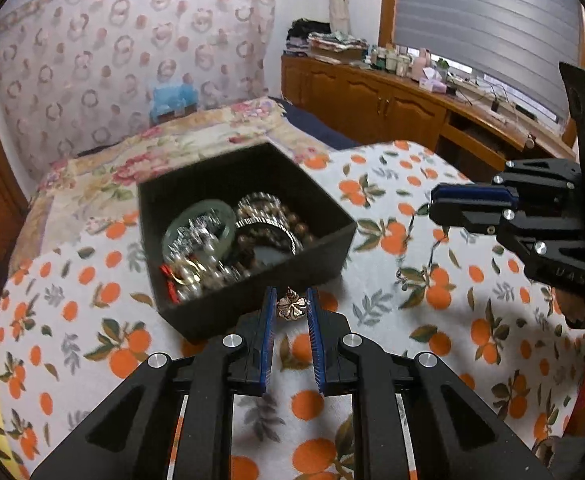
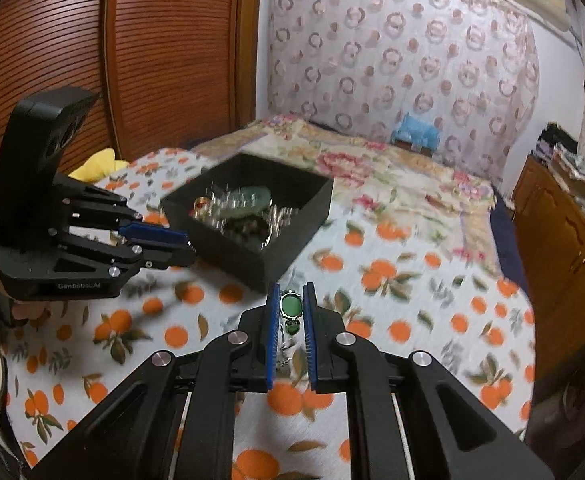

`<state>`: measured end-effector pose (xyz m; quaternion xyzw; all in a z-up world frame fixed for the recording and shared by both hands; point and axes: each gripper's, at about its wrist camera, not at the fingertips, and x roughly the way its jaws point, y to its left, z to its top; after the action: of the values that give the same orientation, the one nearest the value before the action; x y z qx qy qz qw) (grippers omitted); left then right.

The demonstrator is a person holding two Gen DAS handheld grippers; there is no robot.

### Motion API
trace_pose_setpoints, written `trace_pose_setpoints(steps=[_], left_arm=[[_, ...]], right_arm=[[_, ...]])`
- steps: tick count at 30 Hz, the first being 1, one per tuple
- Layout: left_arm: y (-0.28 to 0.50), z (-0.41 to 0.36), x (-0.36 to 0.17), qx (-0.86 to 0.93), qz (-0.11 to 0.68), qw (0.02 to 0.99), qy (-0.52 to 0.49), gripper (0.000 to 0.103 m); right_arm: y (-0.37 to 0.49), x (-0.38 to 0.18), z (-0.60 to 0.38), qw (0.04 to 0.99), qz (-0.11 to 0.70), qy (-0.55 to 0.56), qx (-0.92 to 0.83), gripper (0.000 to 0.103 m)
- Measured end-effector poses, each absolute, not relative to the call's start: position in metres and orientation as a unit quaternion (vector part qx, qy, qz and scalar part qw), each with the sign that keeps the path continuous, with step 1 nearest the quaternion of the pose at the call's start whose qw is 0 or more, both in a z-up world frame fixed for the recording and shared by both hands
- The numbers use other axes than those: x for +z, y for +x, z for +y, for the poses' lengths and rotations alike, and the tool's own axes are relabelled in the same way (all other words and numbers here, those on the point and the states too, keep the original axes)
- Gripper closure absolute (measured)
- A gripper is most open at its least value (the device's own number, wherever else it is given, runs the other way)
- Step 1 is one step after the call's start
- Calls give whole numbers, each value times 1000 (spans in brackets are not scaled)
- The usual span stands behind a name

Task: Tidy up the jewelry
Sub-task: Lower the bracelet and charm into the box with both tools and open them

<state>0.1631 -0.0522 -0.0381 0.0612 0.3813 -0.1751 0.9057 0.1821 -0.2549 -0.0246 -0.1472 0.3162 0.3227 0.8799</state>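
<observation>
2 grippers, 1 box (image 1: 212, 312). Left gripper (image 1: 291, 308) pinches 1 flower charm (image 1: 291, 306) at the box's 6 o'clock edge; right gripper (image 2: 291, 307) pinches 1 green pendant (image 2: 291, 306).

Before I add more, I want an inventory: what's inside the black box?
The black box holds a pale green bangle, beaded bracelets and silvery pieces; anything beneath the pile is hidden.

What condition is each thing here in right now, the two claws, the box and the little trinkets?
Left gripper: shut on gold flower-shaped ornament.
Right gripper: shut on green oval-stone pendant.
Square black jewelry box: lidless, open, holding bangles and beads.
Pale green jade bangle: lying inside the box.
</observation>
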Motion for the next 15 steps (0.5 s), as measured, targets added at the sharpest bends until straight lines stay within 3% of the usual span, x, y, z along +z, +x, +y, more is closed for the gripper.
trace_pose_setpoints(steps=[15], left_arm=[[175, -33, -11, -149, 352, 923, 47, 89]], right_arm=[[220, 40, -219, 889, 259, -147, 347, 90]])
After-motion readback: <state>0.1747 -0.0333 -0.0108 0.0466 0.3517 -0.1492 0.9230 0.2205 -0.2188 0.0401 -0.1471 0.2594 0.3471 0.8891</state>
